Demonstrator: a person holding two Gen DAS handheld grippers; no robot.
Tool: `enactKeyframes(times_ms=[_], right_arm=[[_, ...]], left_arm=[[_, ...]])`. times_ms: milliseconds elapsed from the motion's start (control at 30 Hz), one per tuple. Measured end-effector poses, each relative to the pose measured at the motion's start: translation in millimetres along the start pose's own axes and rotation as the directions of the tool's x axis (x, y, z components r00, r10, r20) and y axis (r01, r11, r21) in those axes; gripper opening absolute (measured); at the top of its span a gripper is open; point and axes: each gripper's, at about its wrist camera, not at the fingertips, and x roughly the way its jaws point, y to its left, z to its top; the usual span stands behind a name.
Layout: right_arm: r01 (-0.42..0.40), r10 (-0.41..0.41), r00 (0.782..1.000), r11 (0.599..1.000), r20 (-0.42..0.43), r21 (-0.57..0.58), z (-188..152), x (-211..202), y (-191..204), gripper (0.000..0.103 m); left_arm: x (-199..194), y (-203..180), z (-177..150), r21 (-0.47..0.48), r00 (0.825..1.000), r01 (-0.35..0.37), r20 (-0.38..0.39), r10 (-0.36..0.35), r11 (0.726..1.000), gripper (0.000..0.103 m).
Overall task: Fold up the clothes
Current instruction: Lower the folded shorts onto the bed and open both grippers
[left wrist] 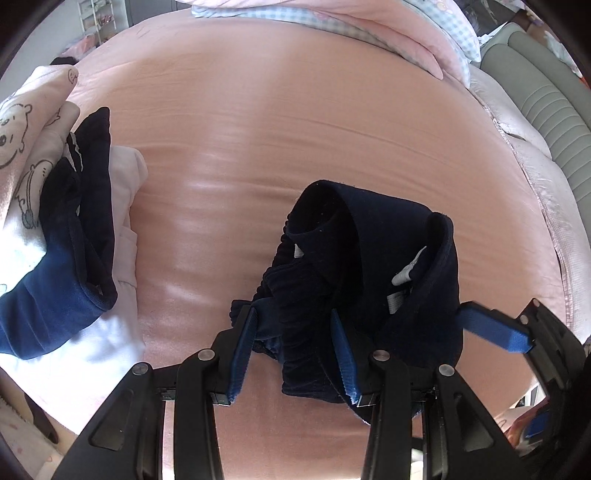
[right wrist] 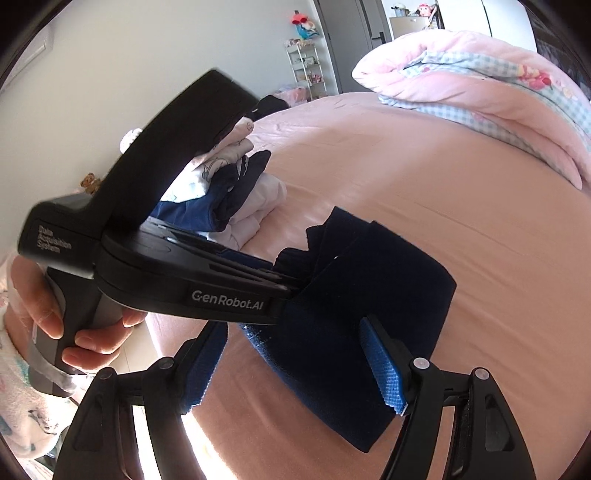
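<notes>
Navy garment (left wrist: 354, 266) lay bunched on pink bed (left wrist: 295, 129). Left claw (left wrist: 295, 350) part-closed, pinching garment's ribbed waistband between pads. Right claw (right wrist: 295, 365) wide apart, pads not pressing, garment's edge between them. Clothes pile (left wrist: 74, 206) well beyond garment.

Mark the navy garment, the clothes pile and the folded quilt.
navy garment (left wrist: 354, 229), left wrist view, upper fold.
clothes pile (left wrist: 92, 206), left wrist view, dark middle layer.
folded quilt (right wrist: 480, 85), right wrist view, pink top.

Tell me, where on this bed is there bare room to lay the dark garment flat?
Bare pink sheet runs between the clothes pile, the folded quilt and the bed's right edge. It is crowded at the pile and around the dark garment.
</notes>
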Motion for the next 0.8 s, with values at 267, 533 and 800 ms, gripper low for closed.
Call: enactKeyframes(times_ms=[267, 533, 800], right_arm=[[-0.006, 0.005, 1.000, 0.998, 0.014, 0.062, 1.1, -14.8, -29.5, 0.074], [0.017, -0.021, 1.000, 0.954, 0.011, 0.300, 10.7, -5.1, -74.2, 0.033], [-0.080, 0.064, 0.996, 0.944, 0.063, 0.320, 29.2, 25.9, -65.1, 0.029]], left_arm=[[3.7, 11.8, -2.7, -0.026, 0.999, 0.038, 0.008, -0.038, 0.999, 0.040], [7.1, 16.9, -9.2, -0.014, 0.998, 0.051, 0.025, -0.051, 0.999, 0.040], [7.1, 21.6, -18.2, 0.023, 0.998, 0.043, 0.053, -0.044, 0.999, 0.040]])
